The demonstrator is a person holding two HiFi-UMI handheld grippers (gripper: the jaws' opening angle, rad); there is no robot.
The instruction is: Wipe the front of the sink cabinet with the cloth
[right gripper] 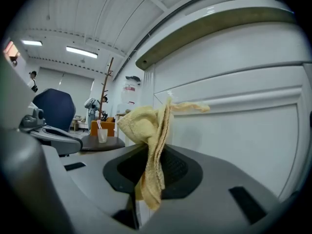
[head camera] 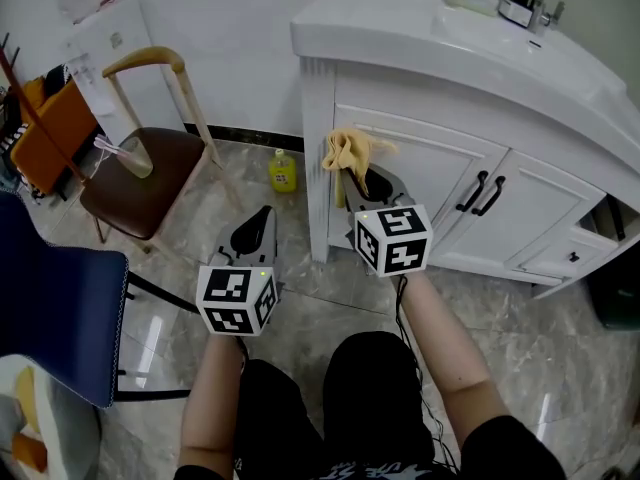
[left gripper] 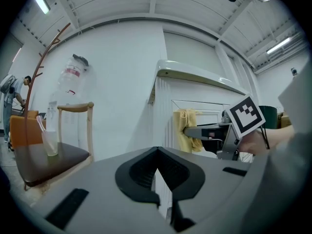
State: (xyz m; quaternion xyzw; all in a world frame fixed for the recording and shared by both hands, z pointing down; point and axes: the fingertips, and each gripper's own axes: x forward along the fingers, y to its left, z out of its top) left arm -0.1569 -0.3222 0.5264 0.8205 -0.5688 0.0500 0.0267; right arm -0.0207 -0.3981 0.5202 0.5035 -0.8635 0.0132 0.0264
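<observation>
The white sink cabinet [head camera: 430, 168] stands ahead and to the right, its two doors closed. My right gripper [head camera: 362, 173] is shut on a yellow cloth [head camera: 352, 150], which bunches above the jaws right at the cabinet's left door. In the right gripper view the cloth [right gripper: 148, 145] hangs out of the closed jaws, close to the door panel [right gripper: 243, 130]. Lower and to the left, my left gripper [head camera: 262, 220] is shut and holds nothing, away from the cabinet. Its own view shows the cabinet corner [left gripper: 163, 106], the cloth [left gripper: 185, 130] and the right gripper [left gripper: 192, 130].
A wooden chair [head camera: 150, 168] with a brown seat and a cup [head camera: 135, 158] on it stands left. A yellow bottle [head camera: 283, 171] sits on the floor by the cabinet's left corner. A blue chair [head camera: 60, 308] is at near left. Black door handles [head camera: 480, 193] and a faucet [head camera: 535, 3] show.
</observation>
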